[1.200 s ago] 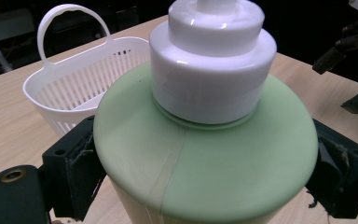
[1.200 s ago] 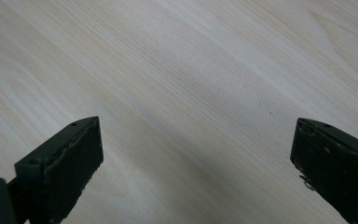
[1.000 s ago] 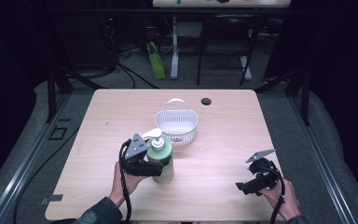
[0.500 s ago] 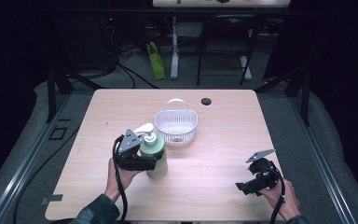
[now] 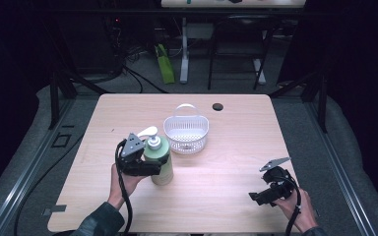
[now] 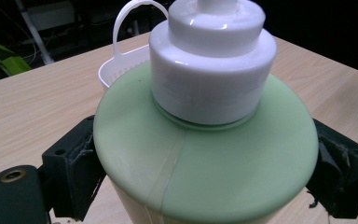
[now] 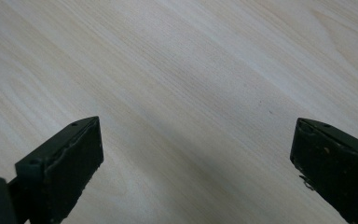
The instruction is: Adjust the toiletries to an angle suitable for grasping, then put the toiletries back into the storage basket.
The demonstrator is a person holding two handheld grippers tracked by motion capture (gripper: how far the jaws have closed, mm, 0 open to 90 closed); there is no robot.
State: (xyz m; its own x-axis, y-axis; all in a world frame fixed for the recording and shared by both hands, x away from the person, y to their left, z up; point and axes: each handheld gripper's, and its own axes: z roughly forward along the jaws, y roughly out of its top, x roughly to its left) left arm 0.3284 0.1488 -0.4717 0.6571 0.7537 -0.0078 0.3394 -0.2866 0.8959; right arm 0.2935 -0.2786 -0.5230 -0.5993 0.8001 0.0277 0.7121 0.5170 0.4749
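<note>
A pale green pump bottle (image 5: 160,156) with a white pump head stands upright left of the table's middle, its spout pointing left. My left gripper (image 5: 156,169) is shut on the bottle's body, one jaw on each side. In the left gripper view the bottle's shoulder (image 6: 205,154) and white collar loom close between the black jaws. Whether its base rests on the wood I cannot tell. A white mesh basket (image 5: 186,132) with a handle sits just behind and to the right of the bottle. My right gripper (image 5: 257,195) hovers open over bare wood (image 7: 191,84) near the front right corner.
A small black round disc (image 5: 218,106) lies near the table's far edge (image 5: 182,96). In the left gripper view the basket rim (image 6: 121,70) shows behind the bottle. Dark floor, cables and stand legs surround the table.
My left gripper has carried the bottle a little to the left, away from the basket, and the pump spout has swung to the left. The right gripper has stayed put.
</note>
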